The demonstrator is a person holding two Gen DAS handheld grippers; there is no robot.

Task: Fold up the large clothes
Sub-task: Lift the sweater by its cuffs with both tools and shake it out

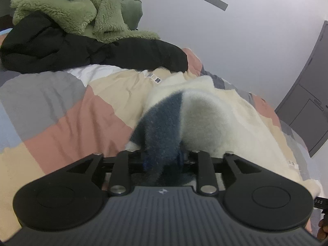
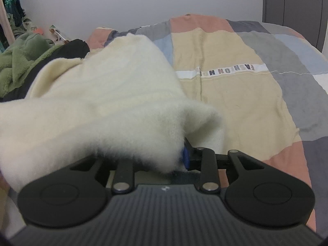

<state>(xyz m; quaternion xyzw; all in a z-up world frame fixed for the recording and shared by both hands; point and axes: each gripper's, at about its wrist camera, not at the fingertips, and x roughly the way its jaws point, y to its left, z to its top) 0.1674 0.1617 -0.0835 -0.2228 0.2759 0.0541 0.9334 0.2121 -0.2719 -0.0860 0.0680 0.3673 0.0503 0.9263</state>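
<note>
A cream fleece garment (image 1: 221, 119) with a dark blue stripe (image 1: 162, 127) lies bunched on the patchwork bed cover (image 1: 67, 114). In the left wrist view the striped edge runs down between the fingers of my left gripper (image 1: 163, 160); a blue pad (image 1: 180, 157) shows beside the cloth, and the jaws stand apart without pinching it. In the right wrist view the same cream fleece garment (image 2: 98, 102) rises in a thick fold from my right gripper (image 2: 164, 160). It hides the left finger, and the blue pad (image 2: 185, 155) on the right presses against it.
A green fleece (image 1: 67, 6) lies on a black garment (image 1: 86, 51) at the far side of the bed. A grey door (image 1: 307, 94) stands to the right, with a pale wall behind. Bare bed cover (image 2: 256, 94) stretches to the right of the cream garment.
</note>
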